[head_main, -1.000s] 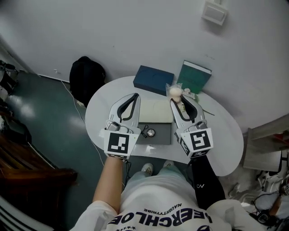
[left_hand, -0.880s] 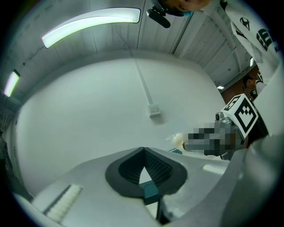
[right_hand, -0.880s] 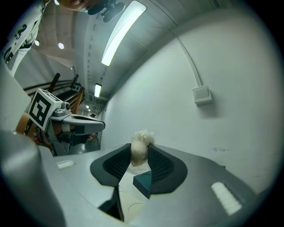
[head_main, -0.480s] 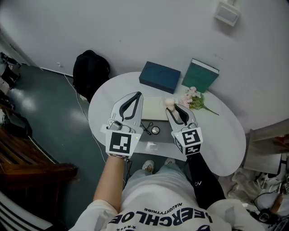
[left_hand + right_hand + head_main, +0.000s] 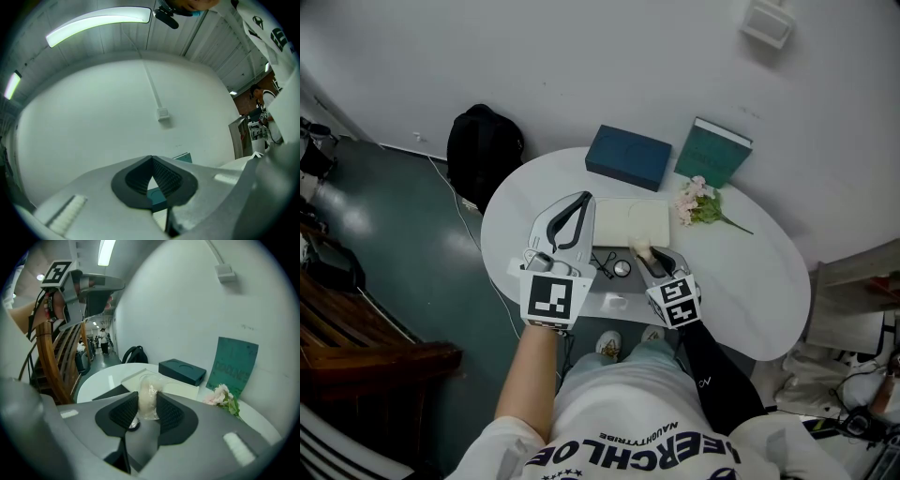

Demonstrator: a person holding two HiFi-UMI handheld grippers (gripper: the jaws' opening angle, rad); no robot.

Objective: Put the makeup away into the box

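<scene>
The wrapped makeup puff [image 5: 640,247], a pale lump in clear film, sits just below the middle of the head view, clamped between the fingers [image 5: 171,416] of the right gripper [image 5: 645,255]. In the right gripper view both dark ribbed pads press on its sides, partly open around it, and its top stands up above them. It hangs over an open box, about where the box's pale half [image 5: 628,220] meets its dark grey half [image 5: 614,292]. Whether it touches either cannot be told. A small round thing [image 5: 622,269] lies in the dark half, just left of the puff.

The left gripper [image 5: 581,198] is held over the left edge of the box. Its fingers [image 5: 166,176] meet at the tips and hold nothing.

The box rests on a white rounded desk [image 5: 750,281]. Above it in the frame lies a dark blue box [image 5: 627,157]. To the right of that a green book [image 5: 712,150] leans on the wall. A sprig of pink flowers [image 5: 698,204] lies just right of the pale half. A black backpack [image 5: 483,150] sits on the floor at the upper left.
</scene>
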